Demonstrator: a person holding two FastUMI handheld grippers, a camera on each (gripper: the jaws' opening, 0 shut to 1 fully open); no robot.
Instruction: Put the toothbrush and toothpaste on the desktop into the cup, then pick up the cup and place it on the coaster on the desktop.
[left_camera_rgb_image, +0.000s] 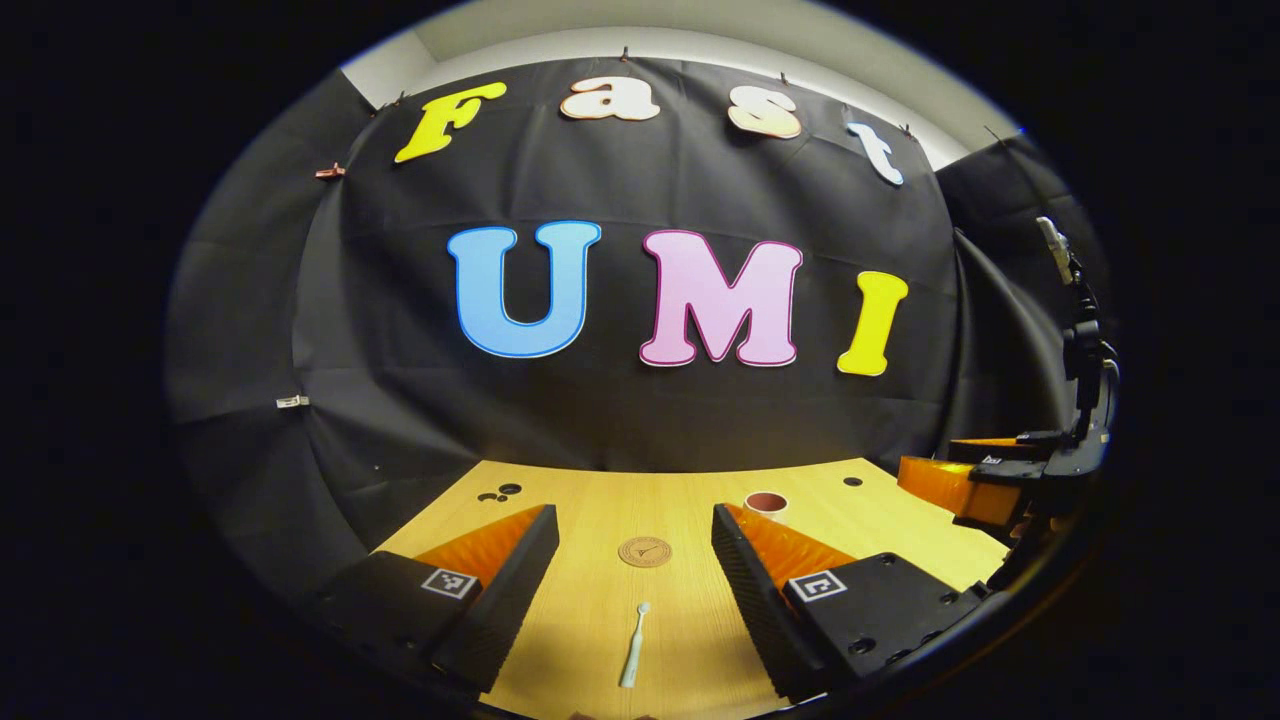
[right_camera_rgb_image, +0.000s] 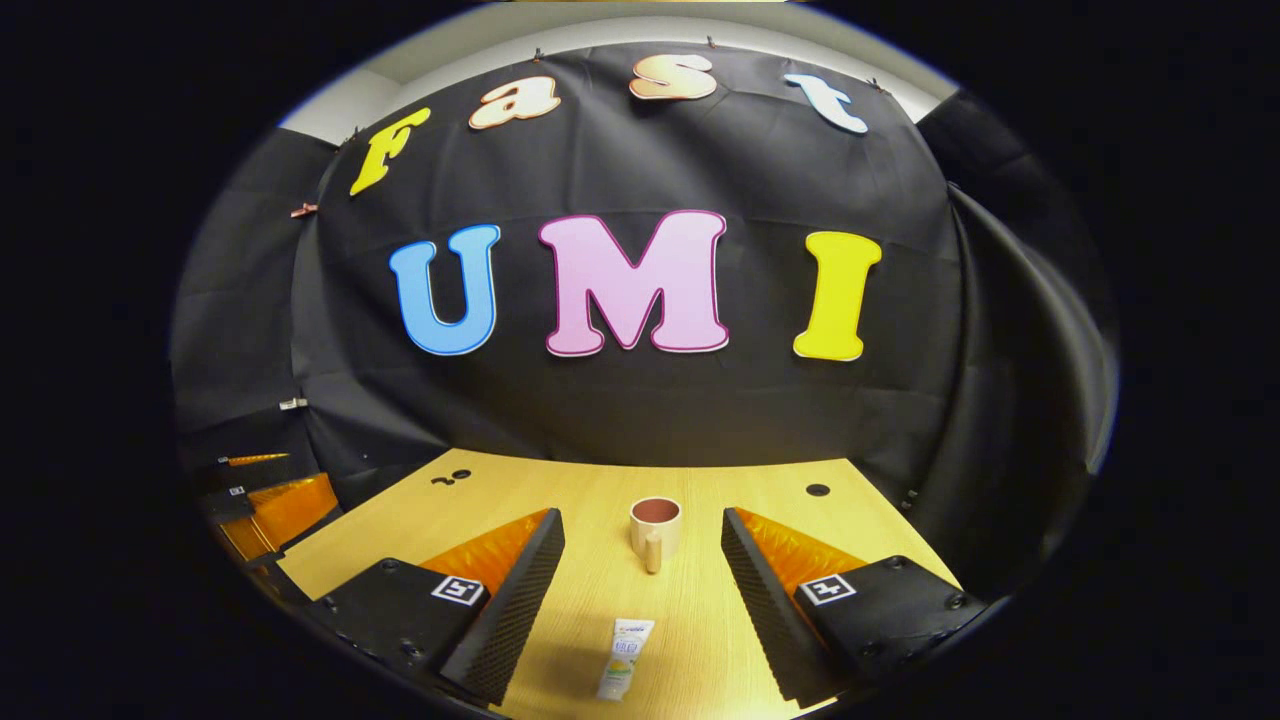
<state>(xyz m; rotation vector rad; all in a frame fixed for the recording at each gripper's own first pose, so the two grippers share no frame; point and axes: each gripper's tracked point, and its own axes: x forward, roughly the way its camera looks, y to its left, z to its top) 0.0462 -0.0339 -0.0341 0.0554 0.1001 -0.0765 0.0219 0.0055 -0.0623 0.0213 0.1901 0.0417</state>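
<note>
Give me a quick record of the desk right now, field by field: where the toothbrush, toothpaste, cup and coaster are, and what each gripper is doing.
toothbrush: lying flat on the desk, between the left gripper's fingers, untouched
toothpaste: lying flat, ahead of the right gripper, untouched
cup: upright, looks empty, handle facing the right gripper view
coaster: bare, beyond the toothbrush
left gripper: open, holding nothing
right gripper: open, holding nothing
task progress: nothing in the cup yet

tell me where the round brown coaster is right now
In the left gripper view, the round brown coaster lies flat on the wooden desktop, beyond the white toothbrush and left of the cup.
</note>
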